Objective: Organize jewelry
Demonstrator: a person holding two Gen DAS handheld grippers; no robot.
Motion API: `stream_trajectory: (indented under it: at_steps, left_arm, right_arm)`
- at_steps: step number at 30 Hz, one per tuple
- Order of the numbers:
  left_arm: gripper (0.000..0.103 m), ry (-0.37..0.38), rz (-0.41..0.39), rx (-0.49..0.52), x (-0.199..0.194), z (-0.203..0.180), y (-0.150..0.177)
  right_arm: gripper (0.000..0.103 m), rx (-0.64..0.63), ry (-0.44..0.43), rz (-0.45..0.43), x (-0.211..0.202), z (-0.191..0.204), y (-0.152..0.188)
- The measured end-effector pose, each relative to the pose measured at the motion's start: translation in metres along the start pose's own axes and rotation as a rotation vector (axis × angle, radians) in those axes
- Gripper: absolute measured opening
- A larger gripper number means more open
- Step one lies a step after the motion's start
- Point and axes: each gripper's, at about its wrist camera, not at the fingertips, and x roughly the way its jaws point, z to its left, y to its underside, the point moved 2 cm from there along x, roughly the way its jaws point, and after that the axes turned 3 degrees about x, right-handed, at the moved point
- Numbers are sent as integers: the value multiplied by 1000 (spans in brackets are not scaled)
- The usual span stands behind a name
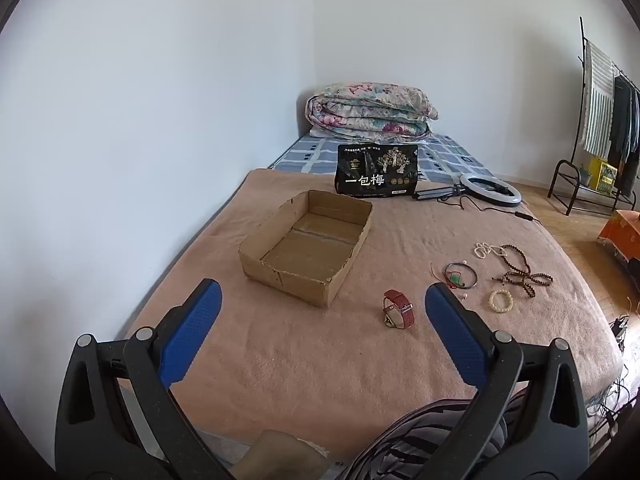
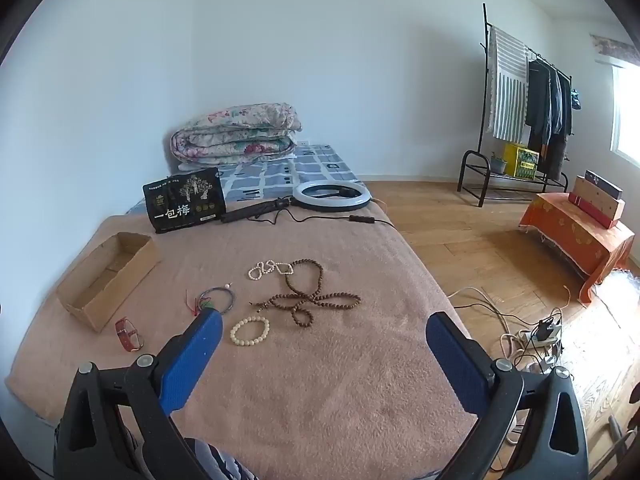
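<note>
Black bag [image 1: 377, 170]: "一包梅" (smaller print unreadable).

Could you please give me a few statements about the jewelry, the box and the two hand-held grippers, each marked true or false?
1. The cardboard box has jewelry in it. False: it is empty.
2. The red watch lies on the blanket outside the box. True.
3. The left hand-held gripper is shut on the watch. False: it is open and holds nothing.
4. The brown bead necklace lies beside the cream bead bracelet. True.
5. The right hand-held gripper is open. True.
6. The ring light stands upright. False: it lies flat on the bed.
</note>
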Motion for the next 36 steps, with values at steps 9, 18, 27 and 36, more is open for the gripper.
stream_trajectory:
  at_steps: [9, 18, 27, 36]
  left_arm:
    - [103, 17, 1, -43, 2, 3, 0]
    - [103, 24, -5, -49, 3, 5, -10]
    - [103, 21, -19, -56, -7, 6, -10]
    - [103, 20, -29, -53, -9, 7, -10]
  right_arm:
    - [103, -23, 25, -14, 0, -1, 2]
    - [103, -22, 33, -16, 0, 2, -1]
    - [103, -19, 28, -9, 0, 2, 0]
    - [103, -32, 15, -12, -3, 5, 1]
